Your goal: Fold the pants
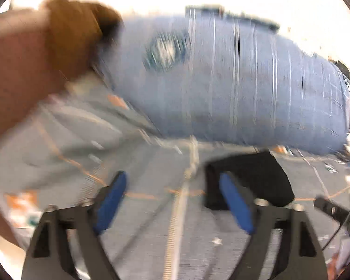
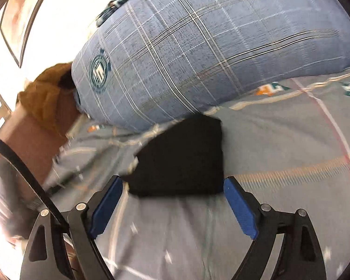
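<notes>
Looking forward along the right gripper (image 2: 172,194), its blue fingers (image 2: 239,206) stood spread wide with nothing between them, and the pants (image 2: 182,156), a compact black folded bundle, lay just past the fingertips, its near edge spanning almost the whole gap. The bundle rested flat on the grey bedsheet (image 2: 280,140), roughly squarish, so no clear long axis could be read; its far corner reached toward the blue plaid pillow (image 2: 198,46), which sat directly behind it.

From the left gripper (image 1: 172,197), likewise spread apart and empty, the pants (image 1: 249,177) lay off to the right of centre, behind its right-hand finger (image 1: 236,206) rather than between the two. That view was badly blurred, but the pillow (image 1: 233,81) again stood beyond the bundle.

The right gripper therefore seemed the nearer and better lined up. Beyond the pillow's left end sat a mustard-brown cloth (image 2: 44,95) on a brown headboard-like surface.
</notes>
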The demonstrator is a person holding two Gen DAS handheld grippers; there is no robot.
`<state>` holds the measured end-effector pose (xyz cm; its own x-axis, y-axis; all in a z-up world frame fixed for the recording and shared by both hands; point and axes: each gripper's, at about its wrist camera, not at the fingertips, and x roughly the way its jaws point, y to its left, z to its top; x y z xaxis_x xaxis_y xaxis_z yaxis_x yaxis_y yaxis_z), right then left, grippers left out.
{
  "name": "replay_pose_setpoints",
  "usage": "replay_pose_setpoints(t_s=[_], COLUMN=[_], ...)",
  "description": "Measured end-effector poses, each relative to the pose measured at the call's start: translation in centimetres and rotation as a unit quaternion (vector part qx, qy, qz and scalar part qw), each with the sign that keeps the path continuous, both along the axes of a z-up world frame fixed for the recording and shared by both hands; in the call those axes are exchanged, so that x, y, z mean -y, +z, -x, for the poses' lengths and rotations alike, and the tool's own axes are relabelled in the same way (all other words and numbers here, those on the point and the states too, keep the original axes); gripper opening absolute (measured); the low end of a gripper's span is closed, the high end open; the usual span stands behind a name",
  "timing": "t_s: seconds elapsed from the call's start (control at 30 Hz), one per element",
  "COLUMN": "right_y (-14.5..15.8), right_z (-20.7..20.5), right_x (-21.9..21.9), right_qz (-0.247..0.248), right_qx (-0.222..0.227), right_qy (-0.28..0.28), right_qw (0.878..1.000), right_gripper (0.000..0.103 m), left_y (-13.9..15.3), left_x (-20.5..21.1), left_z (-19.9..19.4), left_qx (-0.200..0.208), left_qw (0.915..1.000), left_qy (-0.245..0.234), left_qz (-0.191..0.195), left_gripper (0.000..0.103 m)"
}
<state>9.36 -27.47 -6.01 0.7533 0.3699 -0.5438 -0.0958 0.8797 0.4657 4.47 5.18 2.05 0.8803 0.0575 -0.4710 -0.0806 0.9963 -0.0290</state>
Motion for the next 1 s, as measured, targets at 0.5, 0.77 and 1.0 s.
replay_pose_setpoints(t_s=[0.5,0.77,1.0], right_y=[0.1,-0.1,-0.1], right_z=[11.7,13.5,13.2], right_x=[-6.1,-8.8,-9.0], right_qz=[0.144,0.194,0.201], right_qx=[0.028,0.048,0.050], right_qy=[-0.022,0.006,0.000], right_qw=[0.989,0.980,0.978], right_gripper=[0.095,0.095,0.097], left_y=[0.3,-0.2,-0.6], left_x=[0.8,1.7,2.8], left_z=[8.2,8.9,8.5], left_qx=[0.002,-0.023,-0.041], left_qw=[0.9992,0.9994,0.9991], left_qy=[0.040,0.025,0.004], left_qz=[-0.007,-0.009,-0.010], left_gripper=[0.103,0.103,0.103])
